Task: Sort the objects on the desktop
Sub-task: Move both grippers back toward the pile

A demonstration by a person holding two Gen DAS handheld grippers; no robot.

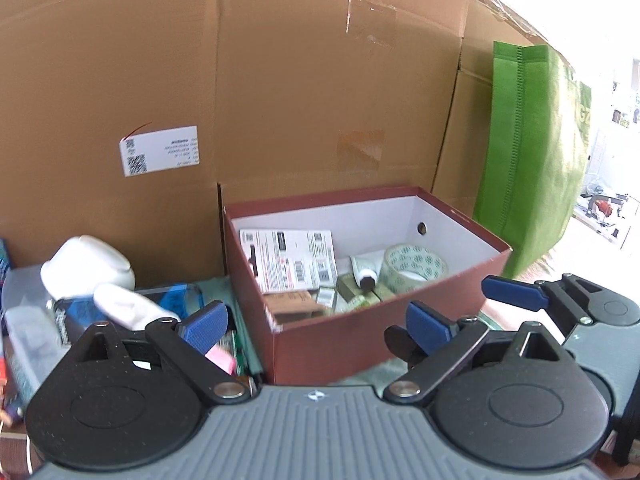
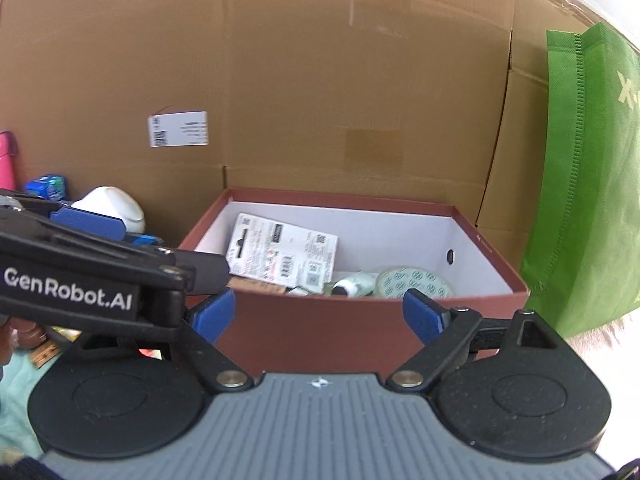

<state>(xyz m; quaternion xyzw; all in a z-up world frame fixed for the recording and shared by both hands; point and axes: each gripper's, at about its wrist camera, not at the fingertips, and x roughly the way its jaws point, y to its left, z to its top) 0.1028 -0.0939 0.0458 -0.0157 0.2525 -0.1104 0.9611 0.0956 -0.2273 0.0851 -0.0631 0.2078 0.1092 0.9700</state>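
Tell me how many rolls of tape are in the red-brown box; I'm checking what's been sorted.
1. The patterned tape roll lies at the right end of the red-brown box, beside a small tube. More could be hidden under the printed card.

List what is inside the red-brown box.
In the red-brown box: a printed barcode card leaning on the back-left wall, a roll of patterned tape, a pale green tube with a black cap, and small cartons. The floor beneath them is covered.
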